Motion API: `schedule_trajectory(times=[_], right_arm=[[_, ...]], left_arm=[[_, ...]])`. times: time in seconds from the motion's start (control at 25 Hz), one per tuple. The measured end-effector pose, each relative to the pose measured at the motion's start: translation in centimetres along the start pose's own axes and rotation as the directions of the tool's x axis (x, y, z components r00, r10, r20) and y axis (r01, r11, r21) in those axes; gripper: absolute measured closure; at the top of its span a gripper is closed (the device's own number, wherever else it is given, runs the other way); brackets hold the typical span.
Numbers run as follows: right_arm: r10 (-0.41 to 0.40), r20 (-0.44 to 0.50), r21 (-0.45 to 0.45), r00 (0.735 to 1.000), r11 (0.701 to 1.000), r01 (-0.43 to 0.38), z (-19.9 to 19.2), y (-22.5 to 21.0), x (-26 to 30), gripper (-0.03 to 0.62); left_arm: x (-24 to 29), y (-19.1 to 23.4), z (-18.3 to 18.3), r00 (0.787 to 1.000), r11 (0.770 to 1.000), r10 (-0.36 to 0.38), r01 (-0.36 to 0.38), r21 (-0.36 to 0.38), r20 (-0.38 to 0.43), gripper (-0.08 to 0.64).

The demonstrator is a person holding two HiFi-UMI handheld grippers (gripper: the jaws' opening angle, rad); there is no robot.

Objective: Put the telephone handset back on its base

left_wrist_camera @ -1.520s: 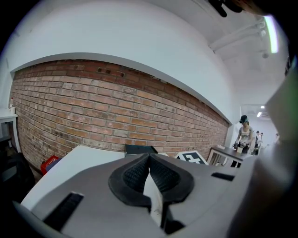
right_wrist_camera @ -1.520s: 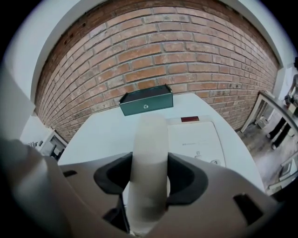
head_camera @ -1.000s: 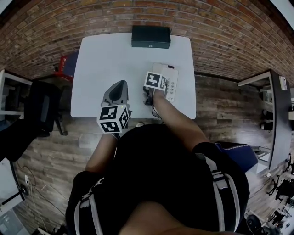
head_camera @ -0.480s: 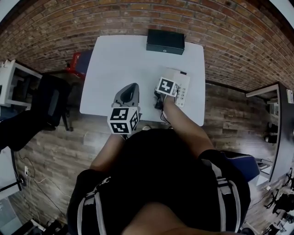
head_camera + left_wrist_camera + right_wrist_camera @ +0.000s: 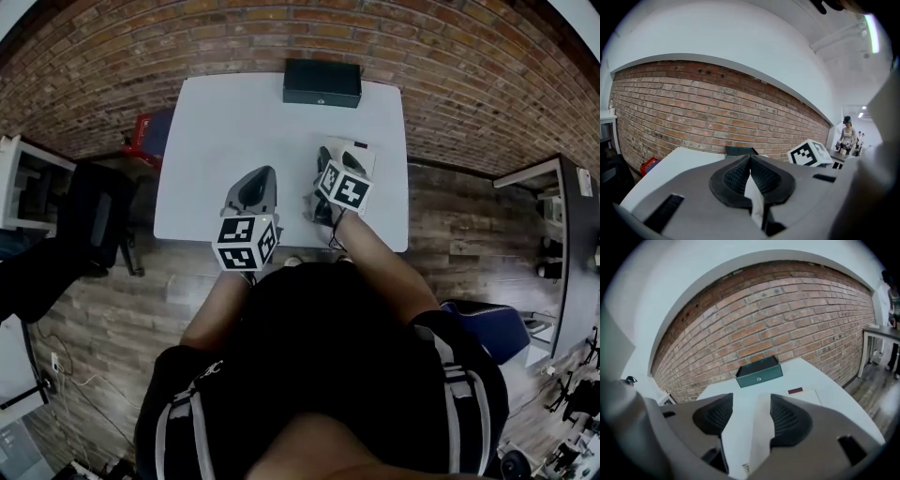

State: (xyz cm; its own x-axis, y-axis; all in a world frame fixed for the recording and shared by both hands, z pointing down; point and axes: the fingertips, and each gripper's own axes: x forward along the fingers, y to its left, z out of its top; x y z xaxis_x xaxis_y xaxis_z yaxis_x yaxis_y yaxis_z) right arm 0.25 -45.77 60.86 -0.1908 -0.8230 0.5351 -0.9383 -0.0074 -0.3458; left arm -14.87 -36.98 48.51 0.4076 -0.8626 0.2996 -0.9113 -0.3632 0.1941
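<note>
Head view: right tongs [image 5: 746,401] sit over telephone base [image 5: 361,153] on right side of desk [image 5: 216,131], drawn slightly back toward me compared with a second ago. Jaws opening wide, pads pressing nothing; I see only desk and base top between them. Handset hidden beneath tongs. I judge it released onto base, task nearly done. Left tongs [image 5: 750,161] closed, empty, idle above desk's near edge.

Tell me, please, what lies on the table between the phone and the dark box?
Nothing: that stretch of white table between phone and box is bare, clearest in the head view; the right gripper view agrees.
</note>
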Motion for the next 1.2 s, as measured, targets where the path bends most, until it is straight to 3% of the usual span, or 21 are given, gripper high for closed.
schedule_trajectory(times=[0.08, 0.16, 0.24, 0.48, 0.64, 0.8, 1.04, 1.2], right_arm=[[0.066, 0.07, -0.001, 0.995, 0.998, -0.066, 1.6, 0.3, -1.2, 0.374], [0.106, 0.143, -0.035, 0.984, 0.994, -0.102, 3.3, 0.5, -3.1, 0.493], [0.139, 0.226, -0.104, 0.964, 0.987, -0.119, 5.4, 1.1, -5.5, 0.557], [0.235, 0.418, -0.313, 0.877, 0.944, -0.104, 11.0, 3.2, -12.3, 0.592], [0.271, 0.485, -0.334, 0.832, 0.936, -0.11, 12.9, 3.0, -15.3, 0.594], [0.266, 0.493, -0.341, 0.828, 0.935, -0.097, 12.9, 1.6, -16.8, 0.594], [0.238, 0.451, -0.328, 0.86, 0.941, -0.088, 10.9, 0.5, -16.3, 0.594], [0.248, 0.438, -0.331, 0.864, 0.938, -0.101, 10.5, 1.0, -16.6, 0.594]], left_arm=[[0.3, -0.3, 0.2, 1.0, 1.0, -0.005, 0.005, 0.004, 0.004, 0.557], [0.6, -0.6, 0.4, 1.0, 1.0, -0.01, 0.01, 0.006, 0.006, 0.557], [0.9, -0.9, 0.5, 1.0, 1.0, -0.017, 0.017, 0.004, 0.008, 0.557], [1.9, -1.9, 0.9, 0.999, 0.999, -0.045, 0.045, 0.006, 0.015, 0.558], [2.3, -3.0, 0.9, 0.997, 0.997, -0.073, 0.073, 0.015, 0.017, 0.557], [2.2, -3.8, 1.5, 0.996, 0.996, -0.086, 0.085, 0.042, 0.031, 0.557], [1.8, -4.3, 2.5, 0.995, 0.993, -0.088, 0.084, 0.079, 0.055, 0.557], [1.6, -4.4, 2.0, 0.995, 0.994, -0.087, 0.084, 0.072, 0.043, 0.558]])
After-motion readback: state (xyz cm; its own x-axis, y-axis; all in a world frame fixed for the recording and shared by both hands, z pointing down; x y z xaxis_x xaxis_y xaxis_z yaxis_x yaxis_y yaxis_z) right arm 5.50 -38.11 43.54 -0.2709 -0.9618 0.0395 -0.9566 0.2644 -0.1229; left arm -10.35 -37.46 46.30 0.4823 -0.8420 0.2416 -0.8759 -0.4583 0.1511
